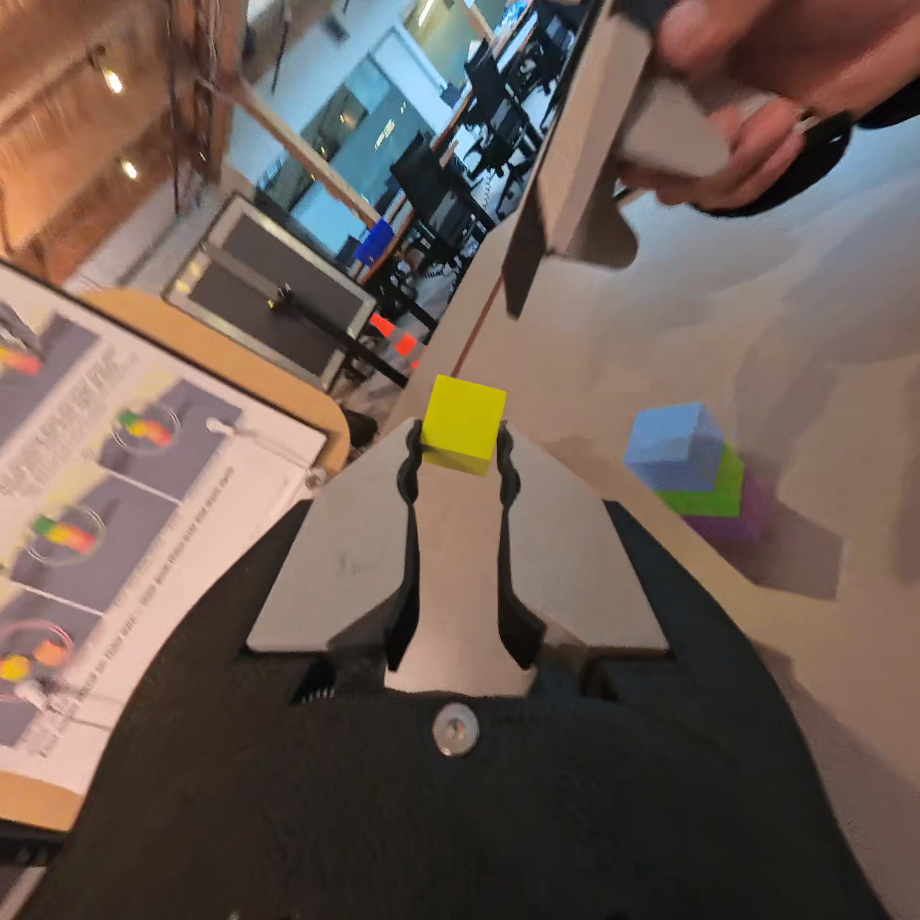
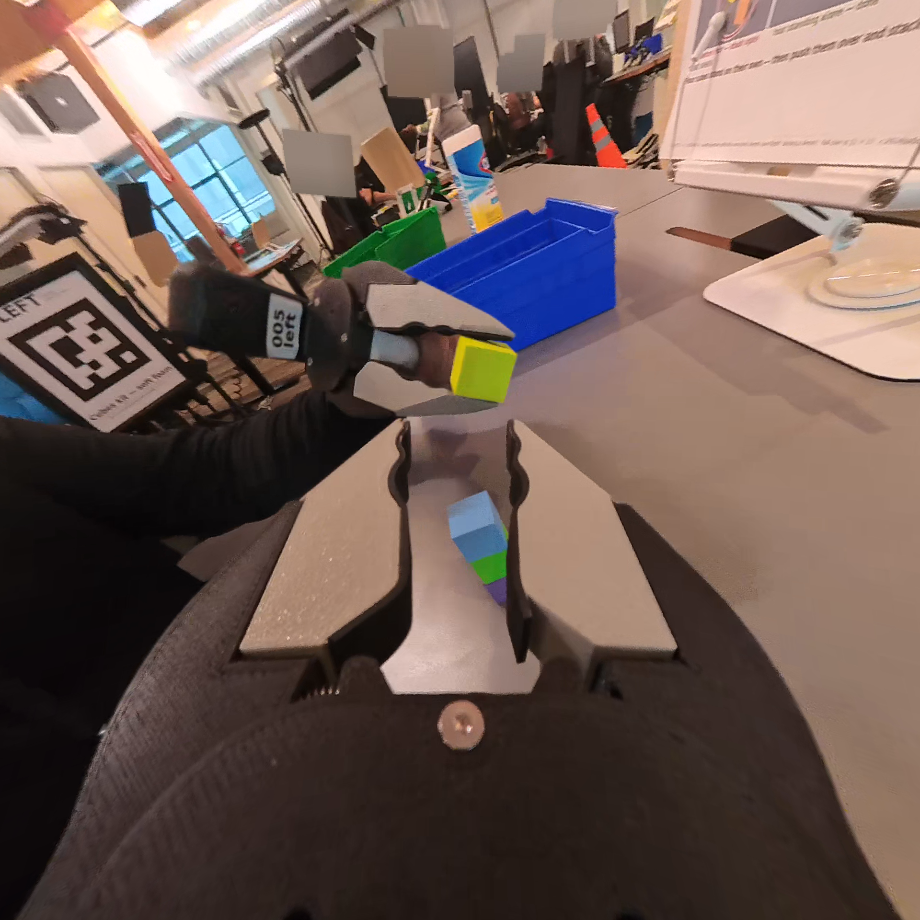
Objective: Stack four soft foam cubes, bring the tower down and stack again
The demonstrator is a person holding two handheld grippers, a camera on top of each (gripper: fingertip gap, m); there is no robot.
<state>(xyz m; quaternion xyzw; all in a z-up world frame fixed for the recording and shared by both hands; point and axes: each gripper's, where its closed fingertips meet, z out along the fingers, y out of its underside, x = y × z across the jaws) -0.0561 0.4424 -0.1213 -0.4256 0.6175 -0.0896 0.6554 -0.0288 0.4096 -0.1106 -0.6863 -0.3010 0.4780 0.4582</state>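
Observation:
My left gripper [image 1: 459, 433] is shut on a yellow foam cube [image 1: 463, 423] and holds it in the air above the grey table. It also shows in the right wrist view [image 2: 498, 368] with the yellow cube [image 2: 482, 368] at its tips. A stack of three cubes stands on the table: light blue [image 1: 672, 445] on green [image 1: 717, 485] on purple [image 1: 737, 517]. My right gripper [image 2: 458, 428] is open and empty, above the stack; the blue cube [image 2: 475, 527], green cube [image 2: 490, 567] and purple cube [image 2: 498, 591] show between its fingers, well below them.
A blue bin [image 2: 537, 279] and a green bin [image 2: 398, 244] stand at the far side of the table [image 2: 697, 473]. A monitor on a white base [image 2: 816, 308] is at the right. A wipes canister [image 2: 473, 184] is behind the bins. An instruction sheet [image 1: 99, 498] shows at the left. The gap from one gripper's tips to the other's is roughly 6 cm.

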